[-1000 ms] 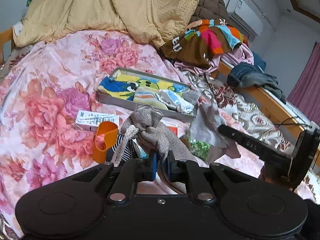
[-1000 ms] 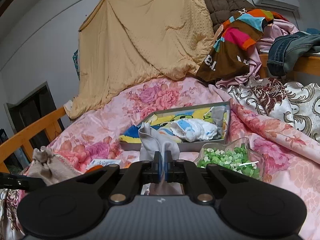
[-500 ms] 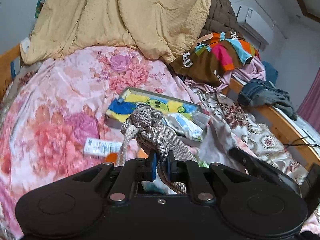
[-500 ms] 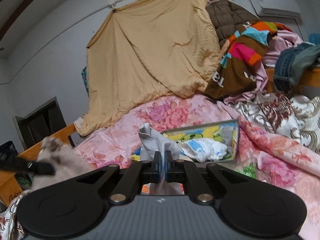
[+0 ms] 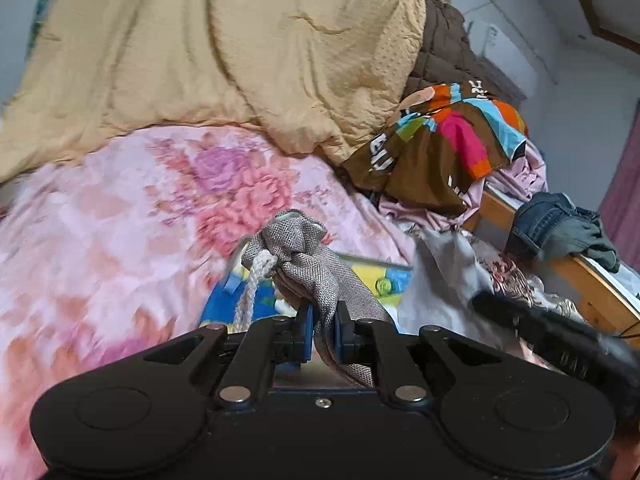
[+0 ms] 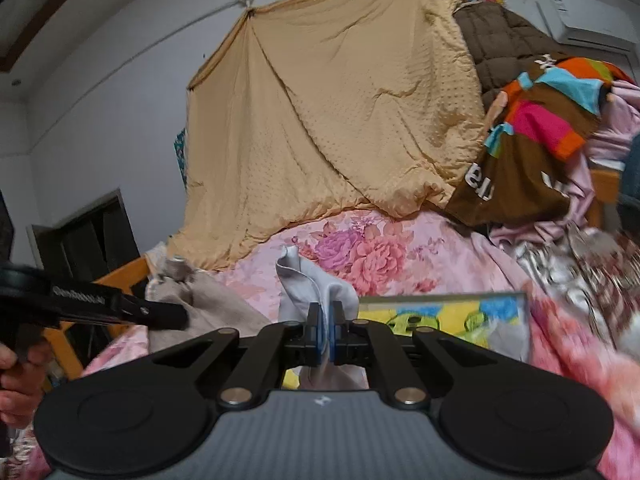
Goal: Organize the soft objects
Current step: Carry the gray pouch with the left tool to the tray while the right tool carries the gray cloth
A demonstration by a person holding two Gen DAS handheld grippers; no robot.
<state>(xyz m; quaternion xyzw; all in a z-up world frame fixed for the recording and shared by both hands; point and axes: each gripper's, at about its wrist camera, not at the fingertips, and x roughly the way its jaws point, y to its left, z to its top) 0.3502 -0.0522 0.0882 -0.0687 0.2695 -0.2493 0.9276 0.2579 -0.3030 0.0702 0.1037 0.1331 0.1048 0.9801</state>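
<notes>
- A grey woven bag [image 5: 320, 264] with a white rope tie [image 5: 256, 280] is up in the air over the bed, and the left gripper [image 5: 322, 332] holds it.
- The left gripper's blue pads [image 5: 306, 332] squeeze the bag's cloth tight between them.
- A thin pale grey cloth [image 6: 316, 284] is also up in the air, and the right gripper [image 6: 325, 334] pinches it.
- The right gripper's jaws are almost all the way closed on that cloth.
- In the right wrist view, the left gripper [image 6: 176, 316] with the bag [image 6: 208, 304] is off to the left, and a hand [image 6: 16, 376] holds its handle.
- Under both of them sits a flat box [image 6: 448, 316] with a yellow and blue cartoon picture inside.
- The box lies on a pink flower blanket [image 5: 120, 220].
- A big tan quilt [image 6: 340, 120] hangs behind the bed.
- A pile of bright clothes [image 5: 448, 140] is to the right of the quilt.
</notes>
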